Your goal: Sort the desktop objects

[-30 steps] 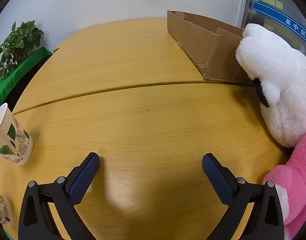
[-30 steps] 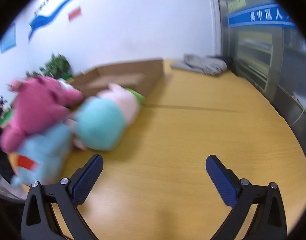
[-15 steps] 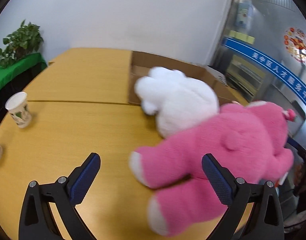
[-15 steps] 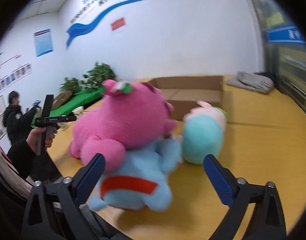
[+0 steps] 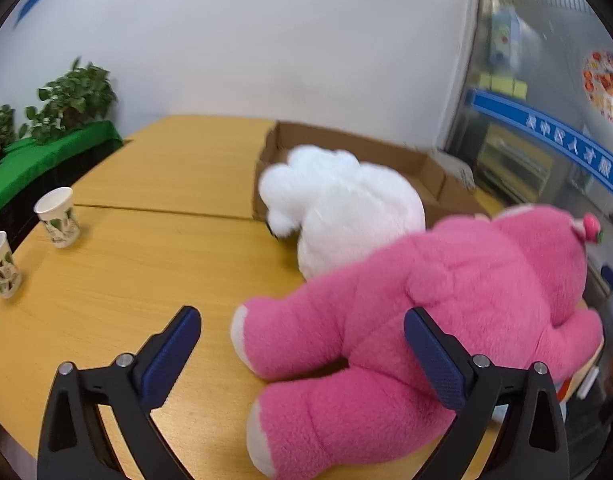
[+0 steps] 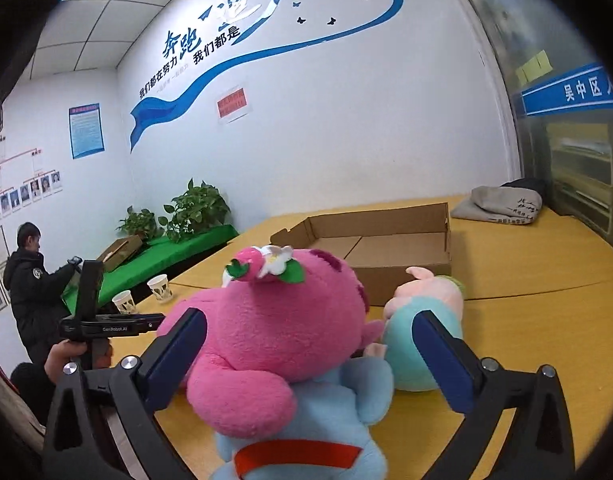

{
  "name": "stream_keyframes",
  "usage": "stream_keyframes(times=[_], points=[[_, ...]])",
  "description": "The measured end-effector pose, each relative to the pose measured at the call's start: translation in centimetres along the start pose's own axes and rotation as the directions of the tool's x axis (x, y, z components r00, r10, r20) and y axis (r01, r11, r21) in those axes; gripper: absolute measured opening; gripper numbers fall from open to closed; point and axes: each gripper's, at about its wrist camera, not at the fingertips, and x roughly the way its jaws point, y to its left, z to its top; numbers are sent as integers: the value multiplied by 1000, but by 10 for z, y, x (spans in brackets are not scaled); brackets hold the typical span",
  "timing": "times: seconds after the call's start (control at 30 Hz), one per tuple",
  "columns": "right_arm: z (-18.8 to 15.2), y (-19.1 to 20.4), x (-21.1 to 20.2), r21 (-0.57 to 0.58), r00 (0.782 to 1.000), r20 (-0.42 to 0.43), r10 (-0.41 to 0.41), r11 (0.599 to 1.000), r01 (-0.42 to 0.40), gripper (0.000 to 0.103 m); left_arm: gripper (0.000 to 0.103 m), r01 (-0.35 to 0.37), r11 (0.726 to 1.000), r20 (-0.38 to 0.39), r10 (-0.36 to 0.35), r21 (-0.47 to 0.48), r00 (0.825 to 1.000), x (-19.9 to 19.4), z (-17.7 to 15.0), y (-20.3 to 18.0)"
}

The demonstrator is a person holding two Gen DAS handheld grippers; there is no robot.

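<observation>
Now both grippers gape wide, grasping nothing: the left gripper frames the pink plush bear lying on the table, the right gripper frames its head beside the cardboard box.

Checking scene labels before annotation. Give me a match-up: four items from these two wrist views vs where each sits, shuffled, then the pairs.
Items:
1. pink plush
2. white plush
3. cardboard tray
4. paper cups

Places:
A. table edge, near the green cloth
B. lying on the light blue plush
C. against the tray's near wall
D. behind the plush toys, nothing visible inside it

Pairs: 1-B, 2-C, 3-D, 4-A
</observation>
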Motion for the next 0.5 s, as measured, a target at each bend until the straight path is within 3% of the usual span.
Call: stream_keyframes(times=[0.1,0.3,0.4,0.5], points=[[-1,1,1,12,999,16,-40,999,40,103,103,25,1000,31,-24,-19,999,-8,4,2],[0,13,3,-19,995,65,-70,997,72,103,103,-89,995,101,85,37,991,-19,-3,-19],[2,15,2,-21,993,85,-80,996,82,103,103,-63,998,104,62,13,993,-19,-7,-24],[2,14,3,-35,991,72,-112,993,115,103,103,36,999,109,-34,-19,994,-17,-14,-25]])
